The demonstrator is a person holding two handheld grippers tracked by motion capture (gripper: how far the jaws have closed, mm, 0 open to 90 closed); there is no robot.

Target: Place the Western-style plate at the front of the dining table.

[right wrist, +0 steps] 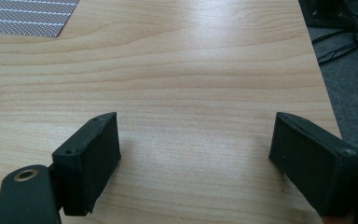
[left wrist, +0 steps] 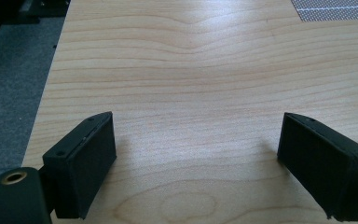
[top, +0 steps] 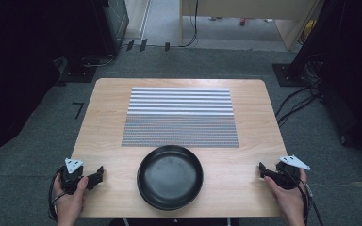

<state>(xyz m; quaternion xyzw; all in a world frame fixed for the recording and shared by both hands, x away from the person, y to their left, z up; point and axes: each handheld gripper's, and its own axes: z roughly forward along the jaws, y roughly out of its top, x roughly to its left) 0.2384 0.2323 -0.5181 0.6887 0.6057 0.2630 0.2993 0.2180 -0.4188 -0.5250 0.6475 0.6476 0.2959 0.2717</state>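
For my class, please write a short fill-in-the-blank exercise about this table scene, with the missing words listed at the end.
1. The round dish on the wooden table is coloured ____.
2. The black plate lies on the near side of the striped ____.
3. Both the left gripper and the right gripper have their jaws ____.
4. Between each gripper's jaws there is bare ____.

Missing words: black; mat; open; table

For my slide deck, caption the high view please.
Two open grippers, left and right, flank a black pan.
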